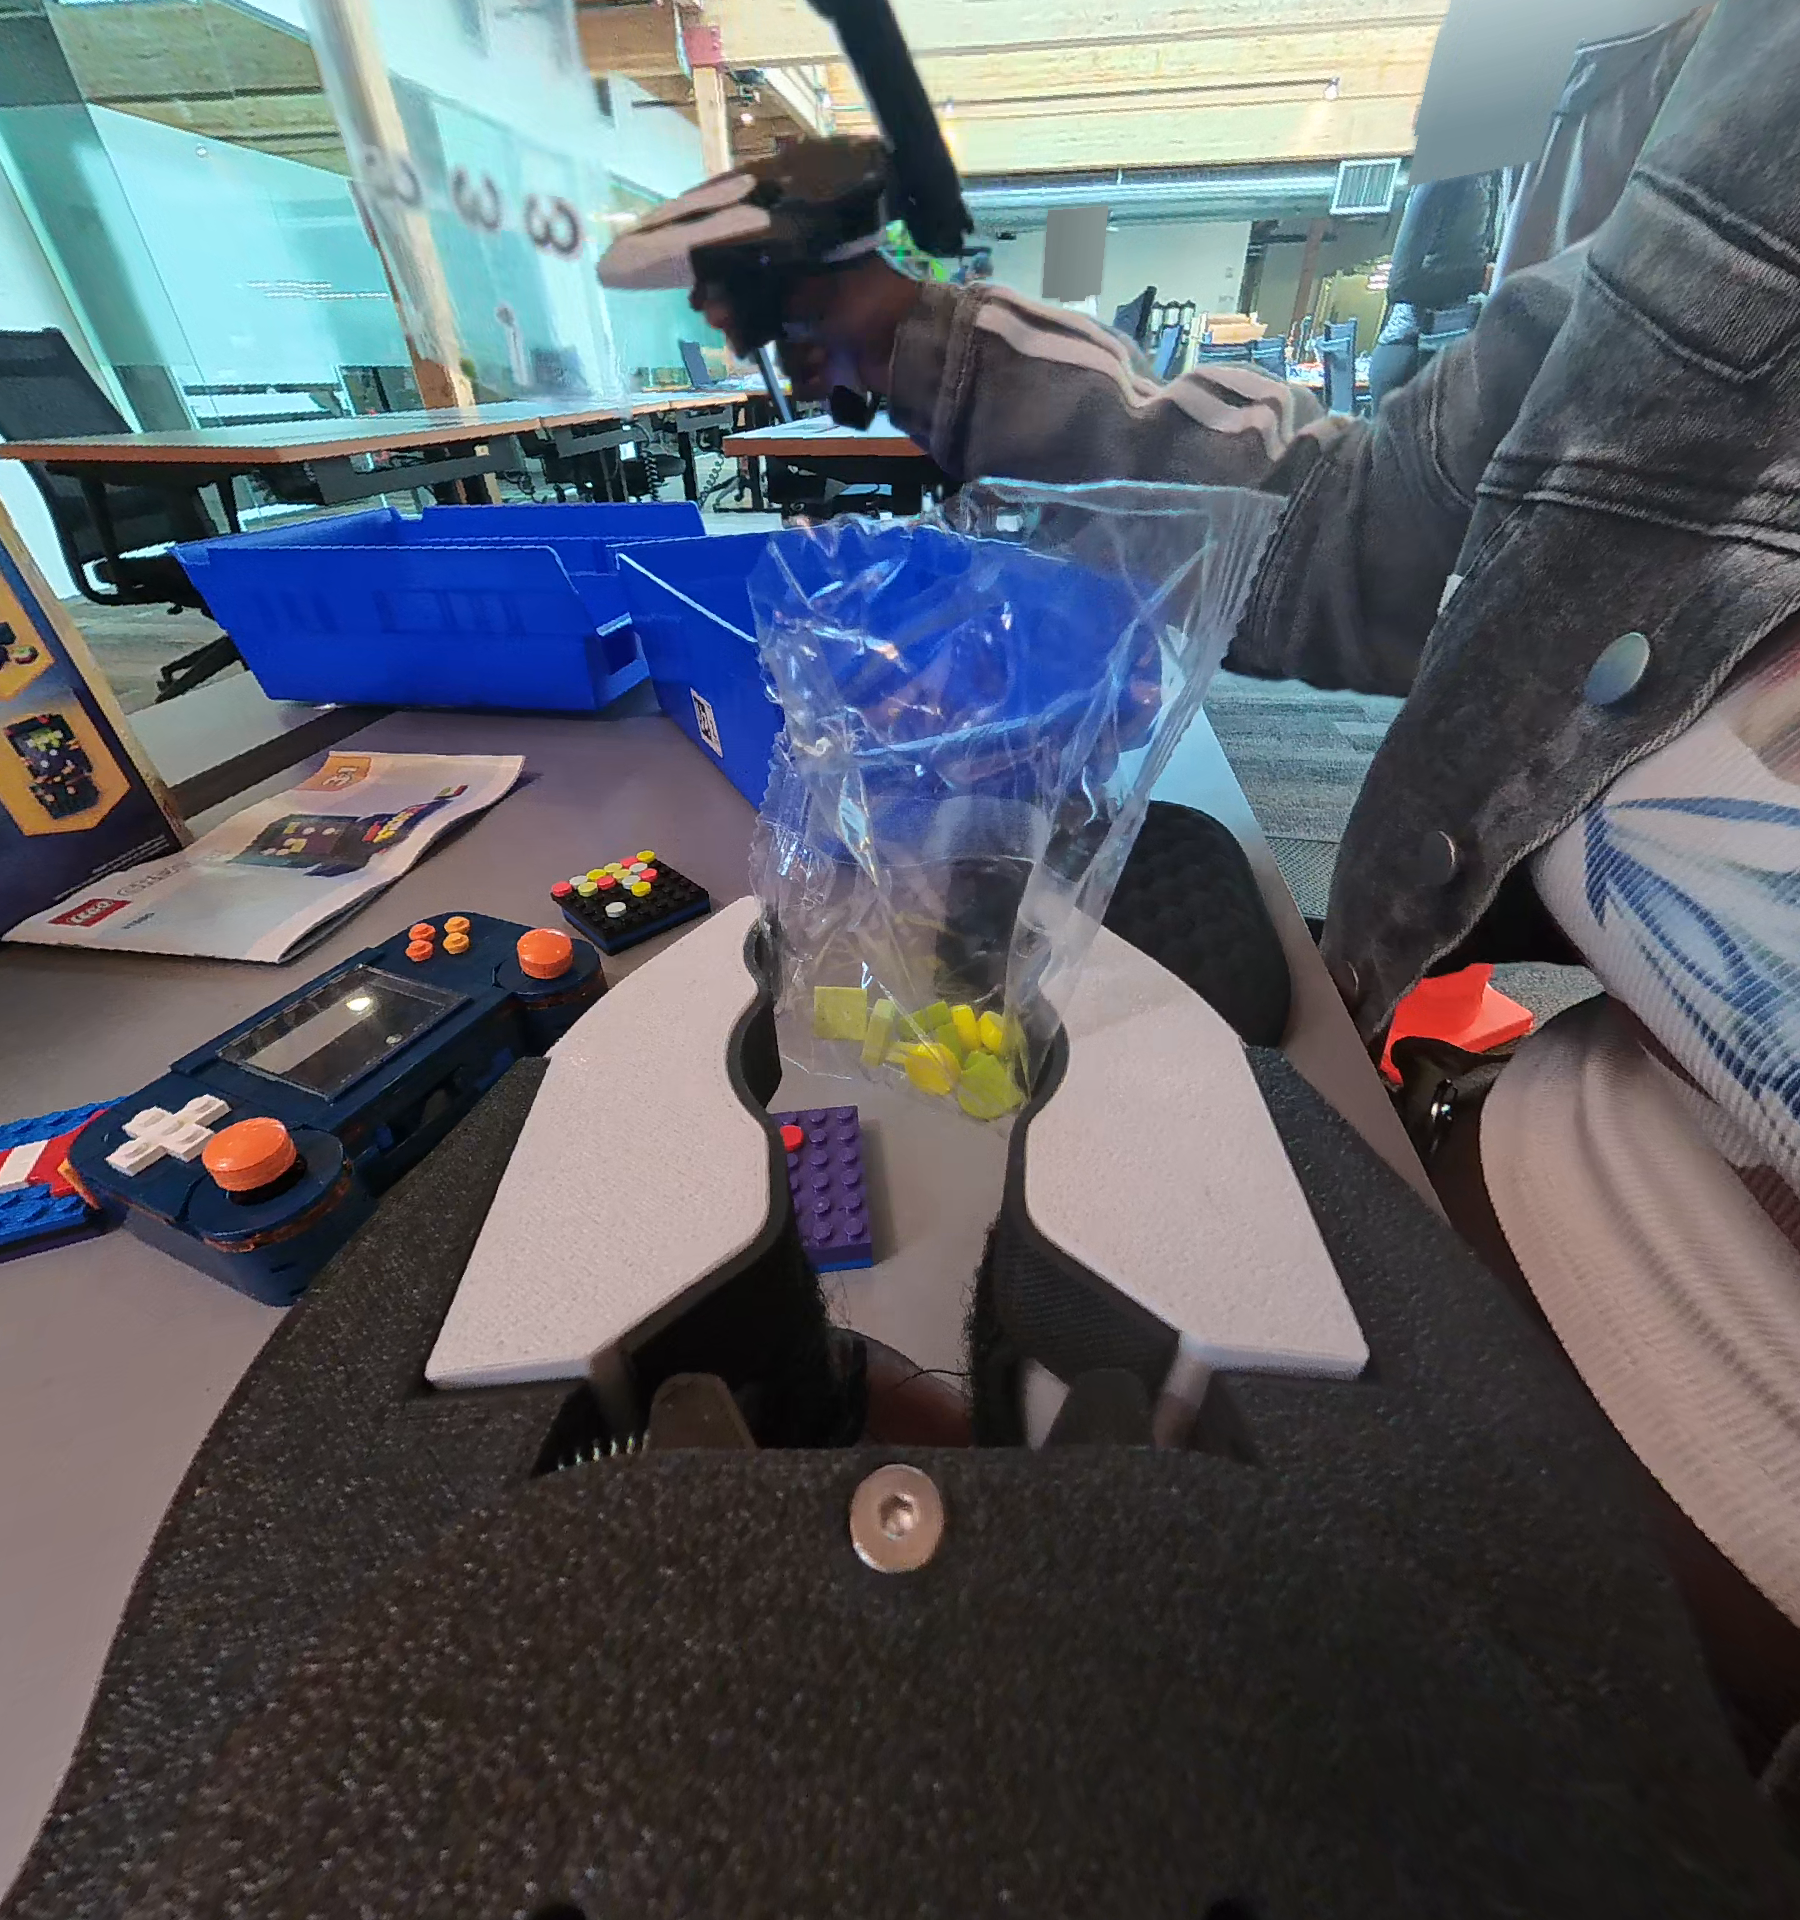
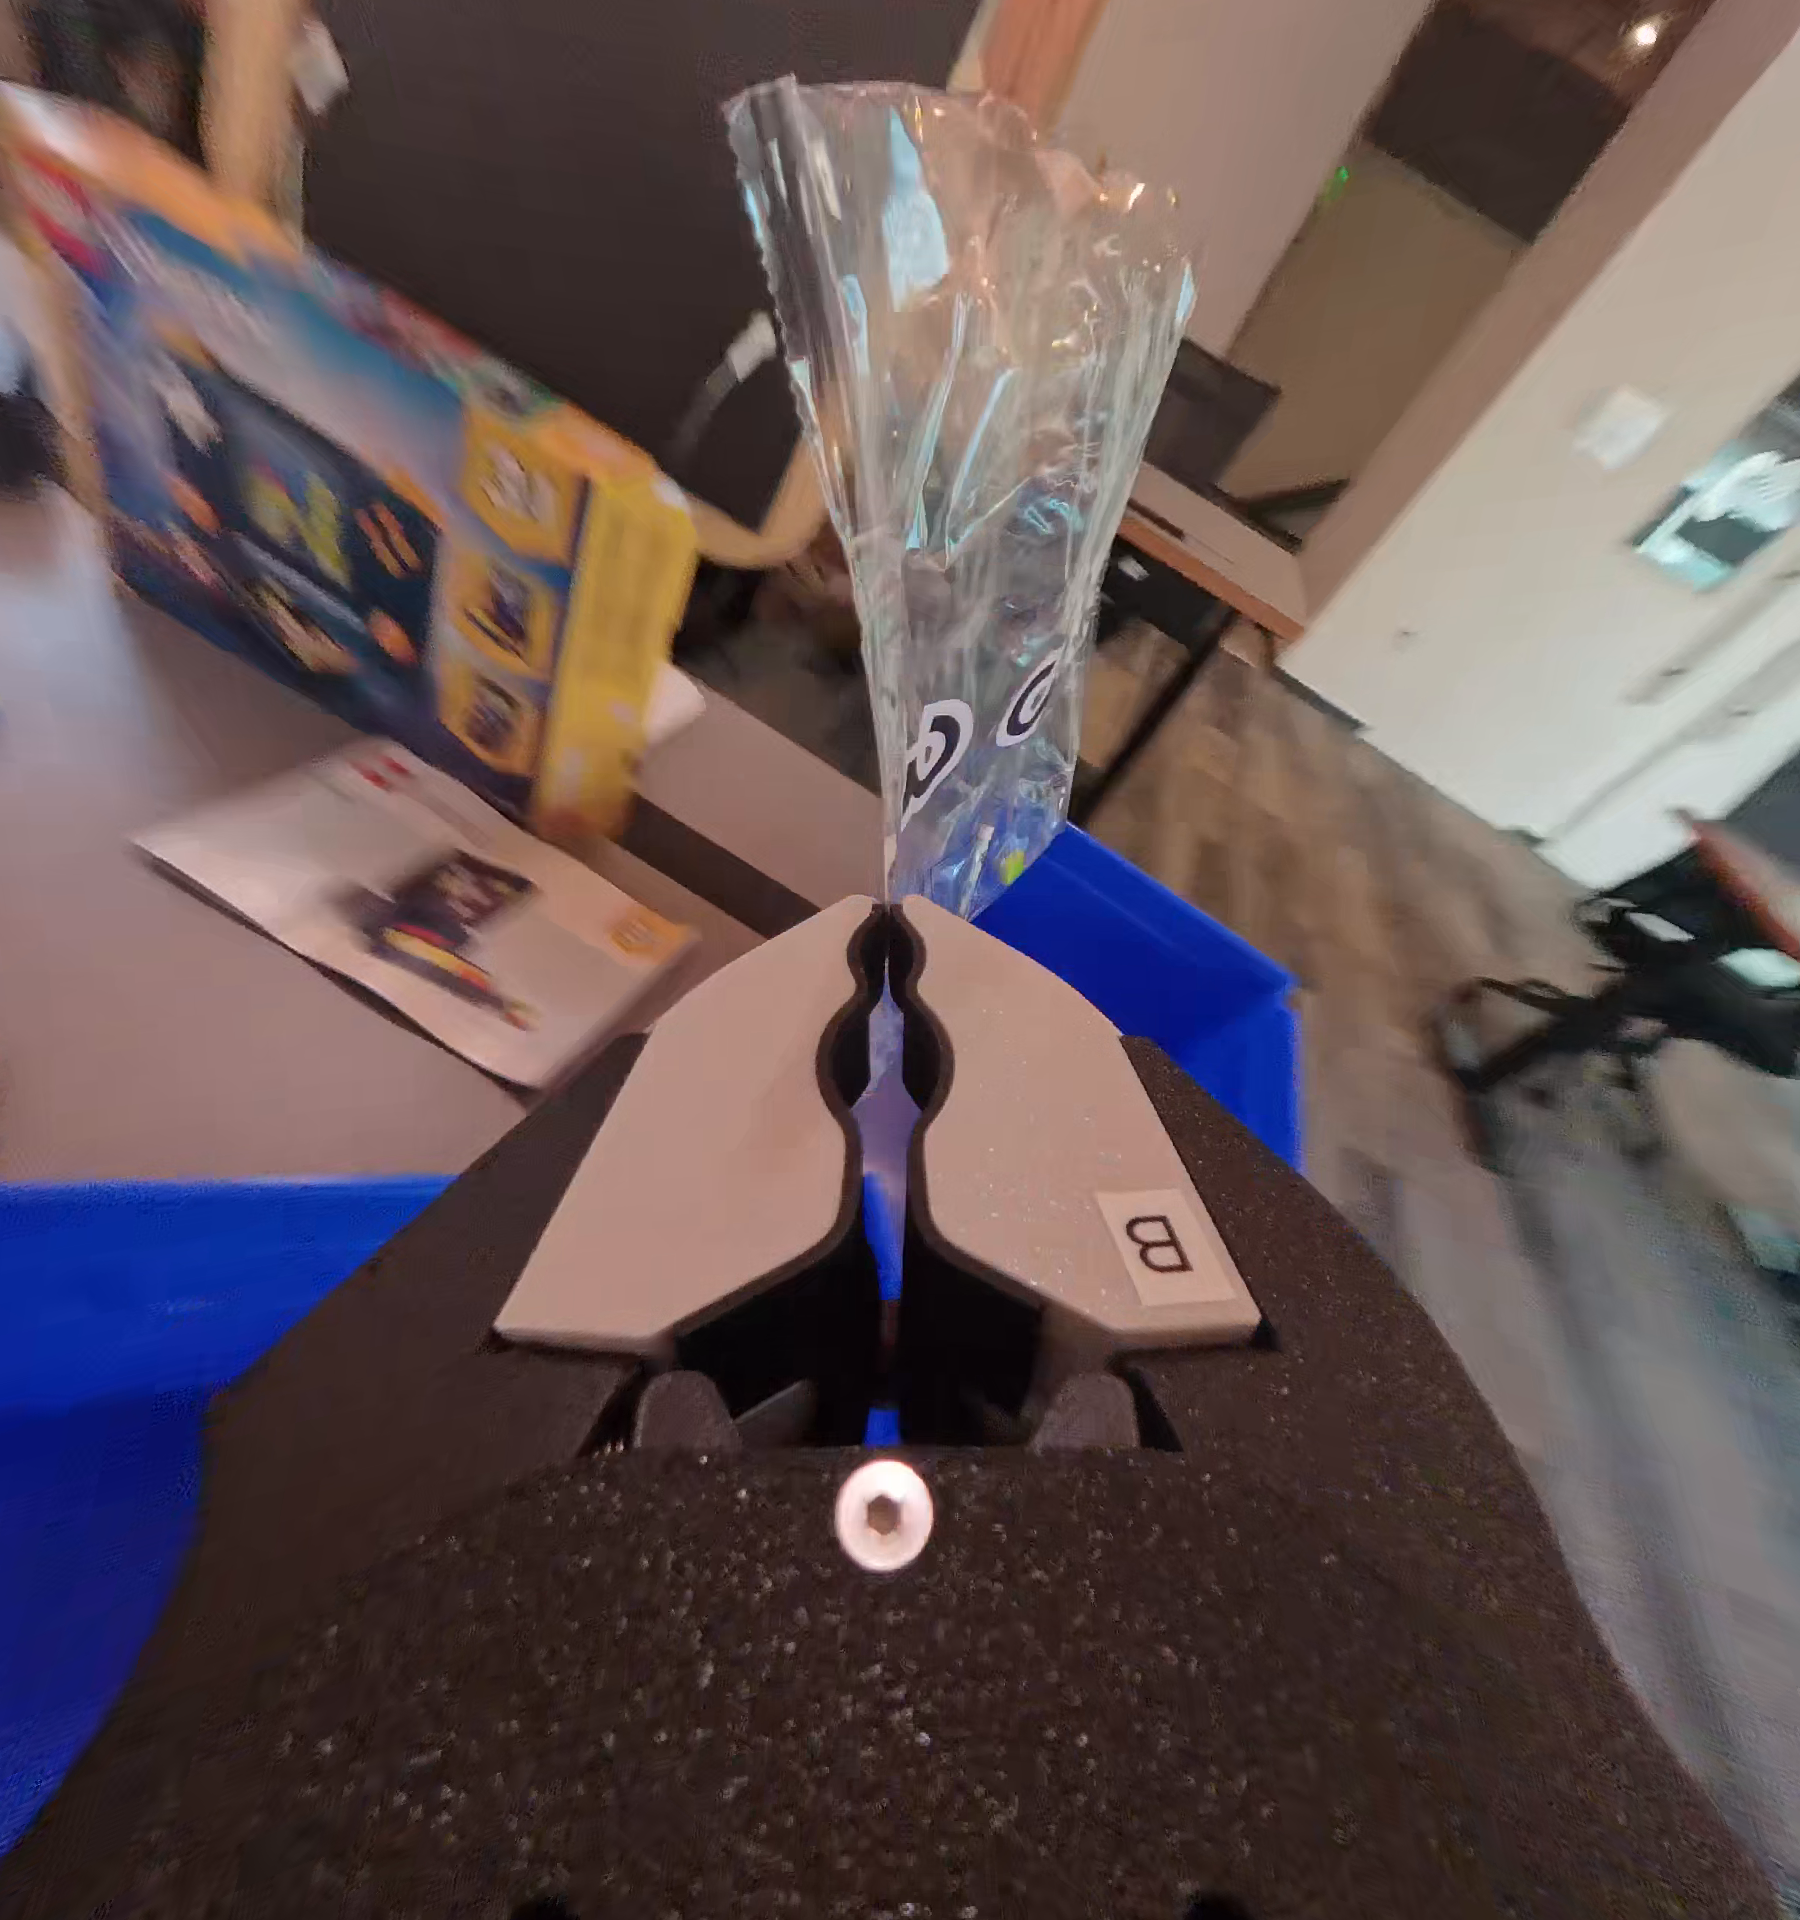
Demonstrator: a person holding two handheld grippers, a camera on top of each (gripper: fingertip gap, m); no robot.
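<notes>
Left gripper (image 1: 906, 997): wide open around bag (image 1: 969, 790) of yellow bits, purple plate (image 1: 828, 1184) below, controller (image 1: 345, 1081) leftward. Right gripper (image 2: 888, 910): pinched tight on clear film (image 2: 958, 436), blue bin (image 2: 1135, 997) just beyond

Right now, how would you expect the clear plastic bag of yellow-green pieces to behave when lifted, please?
The clear plastic bag of yellow-green pieces is crinkled film, so probably floppy. Its pieces pool at the bottom, so it is likely bottom-heavy yet light. The left gripper brackets it.
</notes>
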